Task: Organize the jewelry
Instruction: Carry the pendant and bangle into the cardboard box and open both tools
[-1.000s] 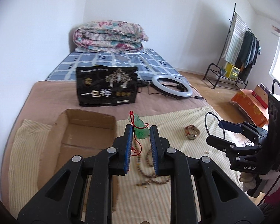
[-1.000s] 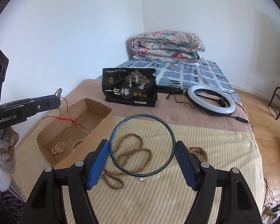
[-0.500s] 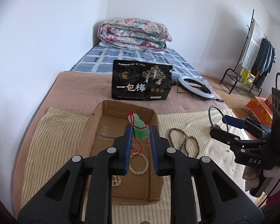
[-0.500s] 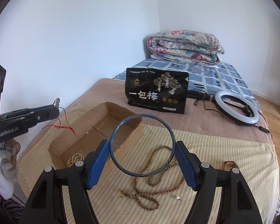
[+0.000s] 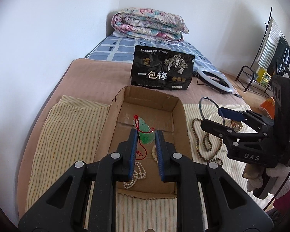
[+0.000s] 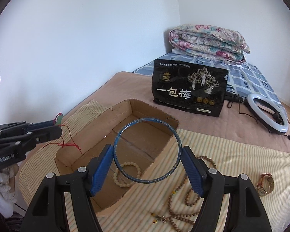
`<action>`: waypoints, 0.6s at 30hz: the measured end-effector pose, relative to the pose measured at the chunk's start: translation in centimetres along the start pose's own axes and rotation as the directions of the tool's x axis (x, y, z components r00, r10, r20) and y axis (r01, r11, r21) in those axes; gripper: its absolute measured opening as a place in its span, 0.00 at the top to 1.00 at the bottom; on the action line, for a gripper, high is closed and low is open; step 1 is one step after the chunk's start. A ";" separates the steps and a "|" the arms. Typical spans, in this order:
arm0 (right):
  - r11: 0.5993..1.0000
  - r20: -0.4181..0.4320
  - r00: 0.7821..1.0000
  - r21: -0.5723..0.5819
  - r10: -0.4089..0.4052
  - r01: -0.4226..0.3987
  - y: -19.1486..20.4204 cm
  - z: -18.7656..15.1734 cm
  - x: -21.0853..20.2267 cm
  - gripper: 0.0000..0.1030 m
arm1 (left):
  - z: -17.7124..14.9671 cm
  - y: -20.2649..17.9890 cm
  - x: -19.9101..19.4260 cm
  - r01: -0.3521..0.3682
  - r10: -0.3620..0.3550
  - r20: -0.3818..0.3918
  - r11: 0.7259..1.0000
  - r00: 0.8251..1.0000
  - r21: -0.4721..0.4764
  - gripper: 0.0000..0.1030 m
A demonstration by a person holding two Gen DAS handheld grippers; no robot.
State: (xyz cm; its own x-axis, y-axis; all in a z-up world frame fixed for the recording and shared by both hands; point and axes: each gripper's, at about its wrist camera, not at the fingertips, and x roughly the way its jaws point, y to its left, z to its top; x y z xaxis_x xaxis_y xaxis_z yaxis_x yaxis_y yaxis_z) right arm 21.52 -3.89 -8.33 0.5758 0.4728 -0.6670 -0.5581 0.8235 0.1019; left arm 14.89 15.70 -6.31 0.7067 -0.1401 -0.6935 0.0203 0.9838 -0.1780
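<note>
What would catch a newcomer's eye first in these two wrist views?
Most striking is the blue bangle, clamped between the right claw just over the near edge of the cardboard box. Next comes the green pendant on its red cord, gripped by the left claw above the box. Behind the box a black bag with white characters stands upright on the bed.

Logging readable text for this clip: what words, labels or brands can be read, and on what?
"一包梅": large white characters on the black bag.
"DAS": on the right gripper body, left wrist view.
"GenRobot.AI": on the left gripper body, right wrist view.
Small print and gold seals on the bag: too small to read.
</note>
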 end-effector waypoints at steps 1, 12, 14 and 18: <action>1.000 -0.003 1.000 0.001 0.003 -0.003 0.1 0.0 0.3 0.29 | -0.2 0.2 0.1 -0.003 0.003 -0.005 1.000 1.000 0.000 0.83; 0.999 -0.036 0.999 0.010 0.036 -0.035 1.2 0.0 3.4 0.28 | -0.4 1.0 1.1 -0.007 0.006 -0.040 1.000 0.999 -0.020 0.83; 0.999 -0.038 0.999 0.016 0.029 -0.028 1.1 0.0 3.6 0.20 | -0.5 0.9 1.2 -0.017 0.016 -0.044 1.000 0.999 -0.015 0.83; 0.999 -0.023 0.999 0.029 0.029 -0.028 0.9 0.1 3.2 0.14 | -0.4 1.0 1.5 -0.029 0.028 -0.058 0.999 0.998 -0.013 0.77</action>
State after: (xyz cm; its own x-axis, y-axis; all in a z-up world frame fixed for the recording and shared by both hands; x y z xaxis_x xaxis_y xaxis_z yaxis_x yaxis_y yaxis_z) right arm 22.92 -1.58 -10.30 0.5458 0.4893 -0.6803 -0.5565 0.8186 0.1423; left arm 15.67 16.46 -7.87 0.6648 -0.1184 -0.7376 -0.0097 0.9859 -0.1669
